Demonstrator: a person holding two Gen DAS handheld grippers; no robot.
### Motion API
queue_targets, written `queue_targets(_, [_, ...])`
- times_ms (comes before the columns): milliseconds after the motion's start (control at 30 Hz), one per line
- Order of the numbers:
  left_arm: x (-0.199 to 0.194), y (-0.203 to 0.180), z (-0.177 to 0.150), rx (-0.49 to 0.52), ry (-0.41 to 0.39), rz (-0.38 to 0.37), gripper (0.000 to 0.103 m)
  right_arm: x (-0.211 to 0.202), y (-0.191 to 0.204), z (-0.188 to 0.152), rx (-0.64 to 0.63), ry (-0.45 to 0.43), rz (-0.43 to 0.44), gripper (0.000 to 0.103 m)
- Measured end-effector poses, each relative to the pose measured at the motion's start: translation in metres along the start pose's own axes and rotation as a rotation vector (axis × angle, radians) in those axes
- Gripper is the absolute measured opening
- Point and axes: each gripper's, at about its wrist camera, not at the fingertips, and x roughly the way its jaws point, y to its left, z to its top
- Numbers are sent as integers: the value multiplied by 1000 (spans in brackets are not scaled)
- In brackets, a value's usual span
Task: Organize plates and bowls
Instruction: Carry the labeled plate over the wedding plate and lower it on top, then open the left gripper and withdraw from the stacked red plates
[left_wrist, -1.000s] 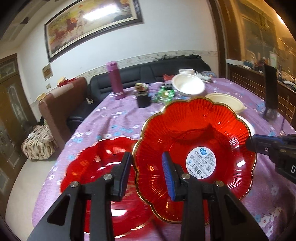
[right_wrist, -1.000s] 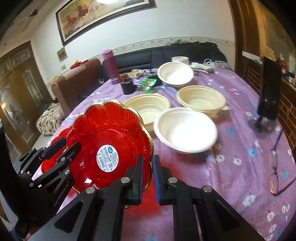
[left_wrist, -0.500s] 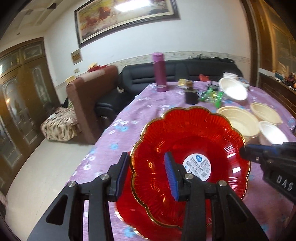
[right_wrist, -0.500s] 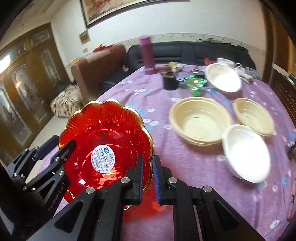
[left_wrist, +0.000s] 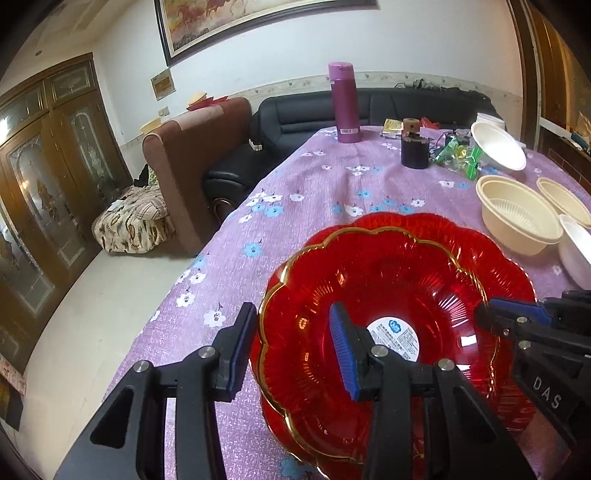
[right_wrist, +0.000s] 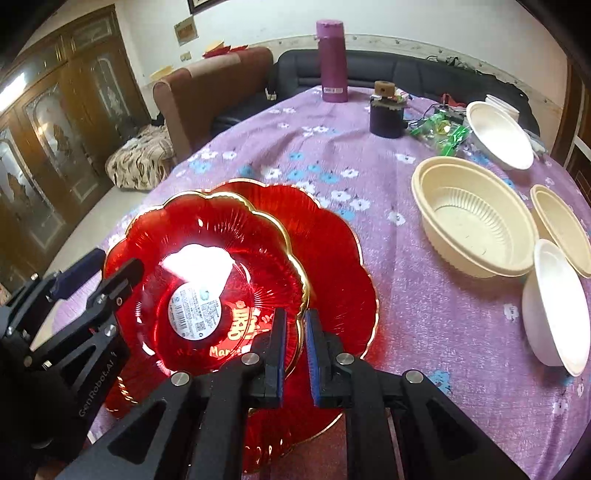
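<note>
Two red plates: the top red plate (right_wrist: 207, 258) sits over the bottom red plate (right_wrist: 332, 258), a little off to one side, on the purple flowered tablecloth (right_wrist: 424, 332).
Top plate: it has a gold wavy edge and a round white sticker (right_wrist: 194, 312) in the middle.
Right gripper (right_wrist: 294, 345): its jaws are almost together and pinch the near edge of the top red plate.
Left gripper (left_wrist: 291, 350): its jaws are spread apart, with one finger outside the top plate's edge and one over the inside; they do not squeeze it.
Bowls: a big cream bowl (right_wrist: 476, 225), a smaller cream bowl (right_wrist: 565, 229) and two white bowls (right_wrist: 554, 310) (right_wrist: 498, 134) stand to the right of the plates.
Far end of table: a purple bottle (right_wrist: 331, 61), a small dark jar (right_wrist: 386, 112) and green wrappers (right_wrist: 443, 133).
</note>
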Motion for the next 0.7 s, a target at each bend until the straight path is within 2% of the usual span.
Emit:
queue_targets(367, [3,2,-1,14,-2,25,40,8,7,-2,-47,-7,-21,12])
queue_targets(700, [2,-2,-1,25,1,26,47,0,10,-5,-69,-21,-35,12])
